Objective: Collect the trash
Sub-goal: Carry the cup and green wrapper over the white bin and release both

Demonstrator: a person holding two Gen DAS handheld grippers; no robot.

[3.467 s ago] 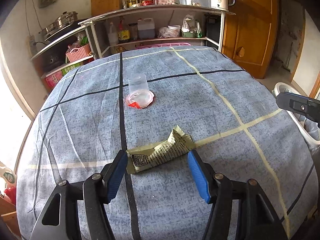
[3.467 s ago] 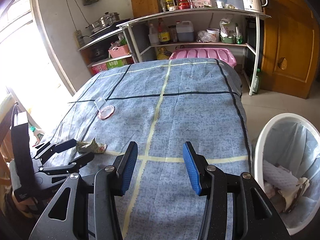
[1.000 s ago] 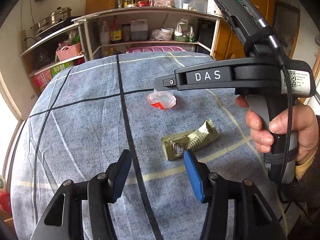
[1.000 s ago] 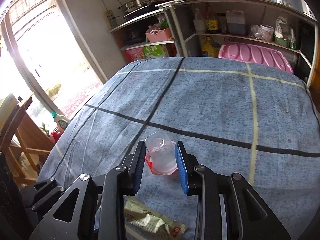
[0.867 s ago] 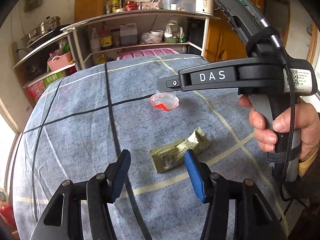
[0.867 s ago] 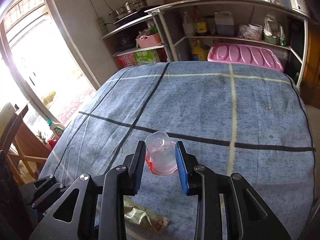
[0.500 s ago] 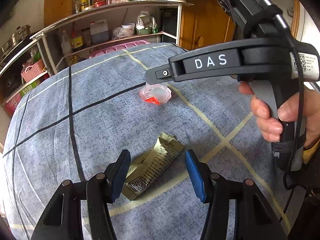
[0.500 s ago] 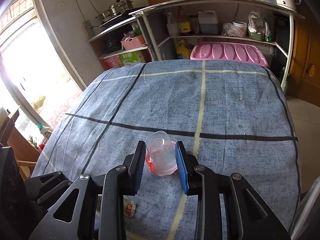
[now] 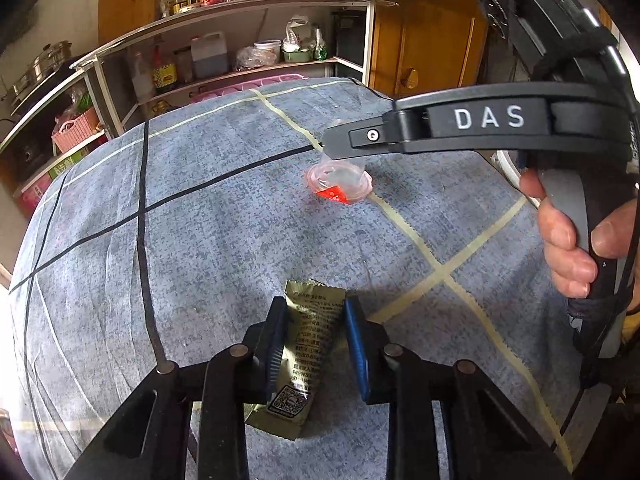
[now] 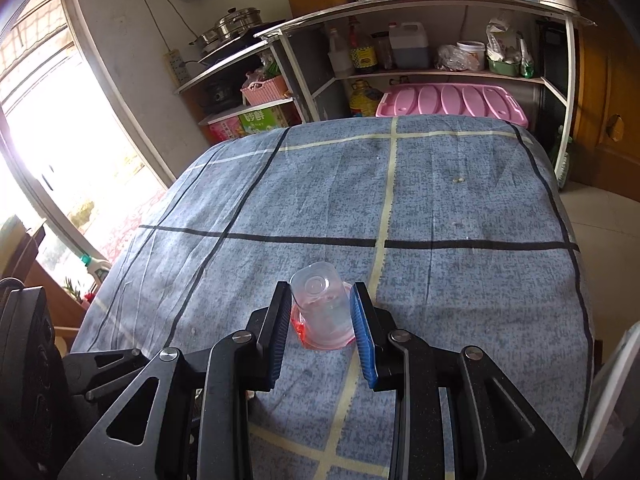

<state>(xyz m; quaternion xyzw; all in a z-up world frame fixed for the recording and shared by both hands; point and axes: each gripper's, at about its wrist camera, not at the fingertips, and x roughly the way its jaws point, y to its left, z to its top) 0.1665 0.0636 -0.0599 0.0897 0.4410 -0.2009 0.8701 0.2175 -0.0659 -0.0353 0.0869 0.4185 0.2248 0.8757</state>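
- Two pieces of trash are in hand at once, and neither has reached a bin yet, so I judge the task to be at its gathering stage with the carrying and dropping left to do.
- The left gripper (image 9: 316,344), low in the centre of its own view, is closing its jaws on the wrapper (image 9: 306,354); the blue pads sit against both long edges of it, and it lies lengthwise between them.
- The wrapper is a flat, olive-gold sachet, creased, with small print down its face and a square code at the near end. It appears to lie on the tablecloth (image 9: 200,240); whether it has lifted I cannot tell.
- The right gripper (image 10: 322,322) is pinching the plastic cup (image 10: 320,308) by its side walls, at lower centre of its view.
- The cup is clear, thin-walled and upside down, its base facing up, with a red-tinged rim and a red scrap at the mouth. In the left view it shows in the upper middle, under the tip of the right gripper.
- A white curved edge at the lower right of the right view may be a bin; too little shows to say.
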